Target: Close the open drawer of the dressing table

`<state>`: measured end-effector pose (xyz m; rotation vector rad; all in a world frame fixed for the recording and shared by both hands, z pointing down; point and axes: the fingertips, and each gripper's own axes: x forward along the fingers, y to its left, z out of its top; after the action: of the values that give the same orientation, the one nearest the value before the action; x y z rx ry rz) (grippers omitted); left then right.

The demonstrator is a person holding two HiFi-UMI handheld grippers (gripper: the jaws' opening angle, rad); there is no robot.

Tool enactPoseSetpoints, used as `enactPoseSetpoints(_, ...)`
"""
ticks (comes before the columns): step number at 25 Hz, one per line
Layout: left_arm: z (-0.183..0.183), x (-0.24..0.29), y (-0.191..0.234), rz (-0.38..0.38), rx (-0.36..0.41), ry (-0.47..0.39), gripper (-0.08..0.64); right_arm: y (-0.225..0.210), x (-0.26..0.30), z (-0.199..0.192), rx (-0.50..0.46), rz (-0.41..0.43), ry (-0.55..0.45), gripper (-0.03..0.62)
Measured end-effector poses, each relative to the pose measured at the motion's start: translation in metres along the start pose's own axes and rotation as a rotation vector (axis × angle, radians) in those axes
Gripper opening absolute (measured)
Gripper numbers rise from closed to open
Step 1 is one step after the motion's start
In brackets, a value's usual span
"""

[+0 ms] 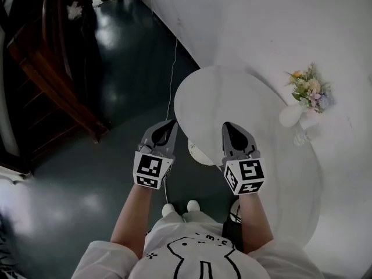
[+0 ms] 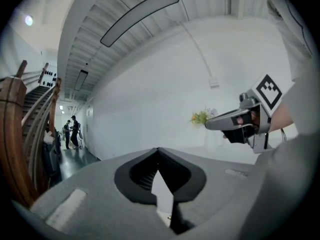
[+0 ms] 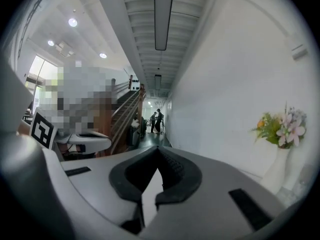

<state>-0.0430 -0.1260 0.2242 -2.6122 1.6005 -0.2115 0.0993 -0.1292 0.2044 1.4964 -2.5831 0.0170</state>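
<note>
Ahead, a smooth white round-topped desk [image 1: 232, 92] is seen beneath the right gripper [image 1: 229, 125]; its drawer cannot be made out. The jaws of that and of the left gripper [image 1: 170, 124] are pressed together, nothing between. Pastel flowers [image 1: 308, 89] are set at the desk's far edge; a wooden staircase [image 1: 52, 86] is seen leftward.

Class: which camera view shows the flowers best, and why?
The right gripper view: the flowers appear large and side-on, colours clear. The head view shows them from above, smaller. The left gripper view shows only a small distant tuft.
</note>
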Motion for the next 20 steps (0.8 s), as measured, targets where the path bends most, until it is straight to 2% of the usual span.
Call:
enactPoseSetpoints(5,0.051,-0.024,0.005,0.039,0.053,-0.067,0.017,0.010,-0.022,0.036,-0.045,-0.004,-0.050,-0.003)
enactPoseSetpoints(8,0.082,-0.039,0.012,0.060,0.021,-0.120,0.017,0.017,-0.032,0.058,-0.097,-0.012,-0.081,-0.005)
enactPoseSetpoints(11,0.107,-0.053,0.017,0.065,-0.004,-0.167,0.017,0.022,-0.041,0.078,-0.106,-0.018,-0.121,-0.005)
enactPoseSetpoints(14,0.124,-0.064,0.018,0.068,0.005,-0.186,0.017,0.025,-0.049,0.095,-0.102,-0.028,-0.162,-0.005)
enactPoseSetpoints(20,0.138,-0.079,0.016,0.069,0.076,-0.213,0.017,0.037,-0.058,0.116,-0.139,-0.037,-0.208,-0.005)
